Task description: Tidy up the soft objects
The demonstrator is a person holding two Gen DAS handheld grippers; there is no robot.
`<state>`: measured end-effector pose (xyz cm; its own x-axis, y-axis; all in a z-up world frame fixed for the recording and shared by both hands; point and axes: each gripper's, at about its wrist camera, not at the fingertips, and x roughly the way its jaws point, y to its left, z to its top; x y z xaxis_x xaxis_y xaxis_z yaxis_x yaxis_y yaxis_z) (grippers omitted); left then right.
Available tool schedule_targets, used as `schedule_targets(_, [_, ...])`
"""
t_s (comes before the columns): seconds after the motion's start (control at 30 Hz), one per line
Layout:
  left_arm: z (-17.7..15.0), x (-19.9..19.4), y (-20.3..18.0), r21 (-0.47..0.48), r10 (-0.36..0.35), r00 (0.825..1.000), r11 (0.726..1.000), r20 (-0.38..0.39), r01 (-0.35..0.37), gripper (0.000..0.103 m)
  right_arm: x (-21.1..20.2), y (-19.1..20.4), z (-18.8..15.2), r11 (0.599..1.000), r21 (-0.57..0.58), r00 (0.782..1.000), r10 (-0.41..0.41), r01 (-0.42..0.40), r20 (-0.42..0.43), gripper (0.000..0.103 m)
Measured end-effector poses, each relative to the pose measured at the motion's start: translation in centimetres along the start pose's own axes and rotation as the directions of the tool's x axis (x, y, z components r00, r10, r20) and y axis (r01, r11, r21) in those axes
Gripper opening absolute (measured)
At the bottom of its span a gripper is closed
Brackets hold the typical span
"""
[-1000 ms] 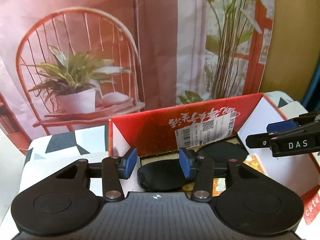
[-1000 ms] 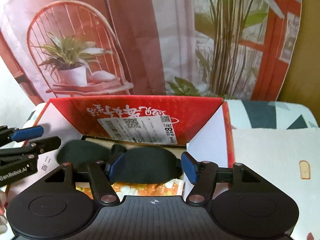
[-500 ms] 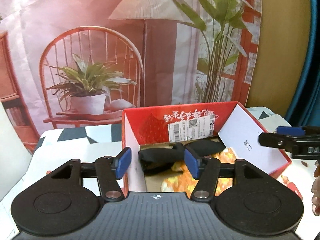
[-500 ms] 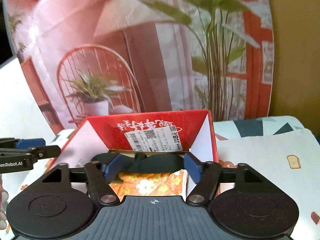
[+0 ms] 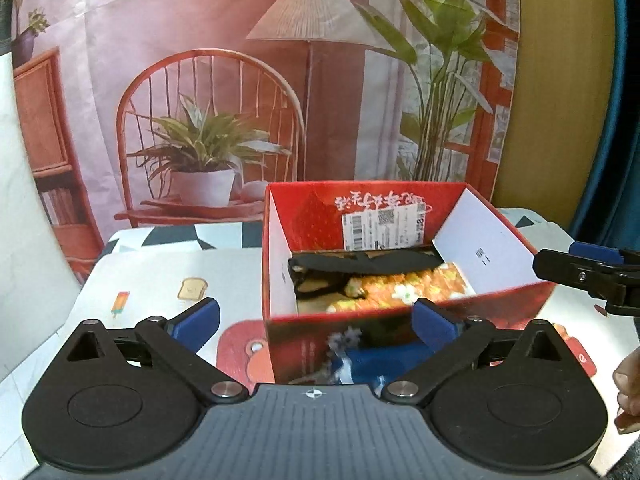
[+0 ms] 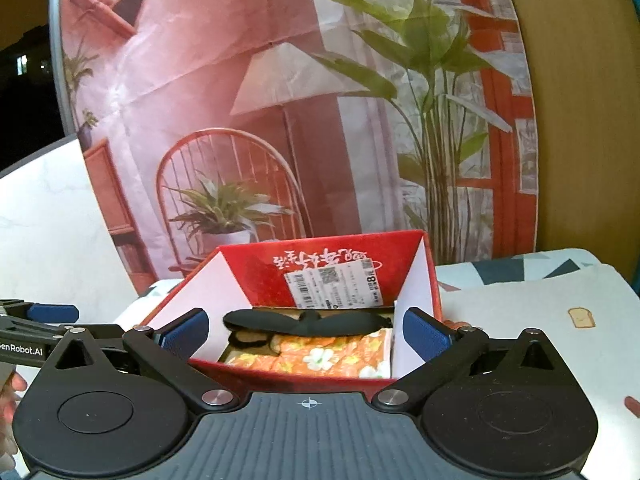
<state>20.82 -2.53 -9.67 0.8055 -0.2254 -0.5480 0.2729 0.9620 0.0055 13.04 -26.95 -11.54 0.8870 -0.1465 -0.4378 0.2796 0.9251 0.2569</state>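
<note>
A red cardboard box (image 5: 312, 216) (image 6: 320, 264) stands open on the table. Inside lie a black eye mask (image 5: 360, 264) (image 6: 308, 322) and an orange floral cloth (image 5: 404, 288) (image 6: 320, 358). My left gripper (image 5: 316, 318) is open and empty, just in front of the box's near wall. My right gripper (image 6: 306, 330) is open and empty, its fingers wide on either side of the box's front. Each gripper shows at the edge of the other's view, the right one at the right of the left wrist view (image 5: 584, 276) and the left one at the left of the right wrist view (image 6: 36, 324).
The table has a white cloth (image 5: 168, 276) with small food prints. A red mat (image 5: 240, 344) lies under the box's front. A printed backdrop (image 5: 240, 80) of a chair, lamp and plants hangs behind the table.
Both grippers pulled back and up out of the box and opened wider. The black eye mask, earlier between the fingers, now lies in the box.
</note>
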Motion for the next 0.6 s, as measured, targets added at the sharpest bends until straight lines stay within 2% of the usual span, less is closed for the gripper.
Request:
schedule_targets(0.27, [-3.1,-1.7,-0.4,-0.008,0.027,1.0,1.0,-0.004,-0.027,0.103,-2.0,0.2,-2.3,1.0,-0.03,1.0,0.007,-0.008,-0.011,0.103])
schedule_targets(0.4, [-4.6,-2.4,-0.1,-0.038,0.016,1.0,0.999,-0.017,-0.017,0.103,-2.7,-0.1,-3.5,0.999,-0.032,1.0,-0.005,0.005,-0.011,0.103])
schedule_targets(0.6, [-6.5,-2.2,0.3,-0.088,0.011,0.999,0.996,-0.047,-0.015,0.103,-2.6,-0.8,-5.6,1.0,0.017,0.997,-0.01,0.011,-0.074,0.103])
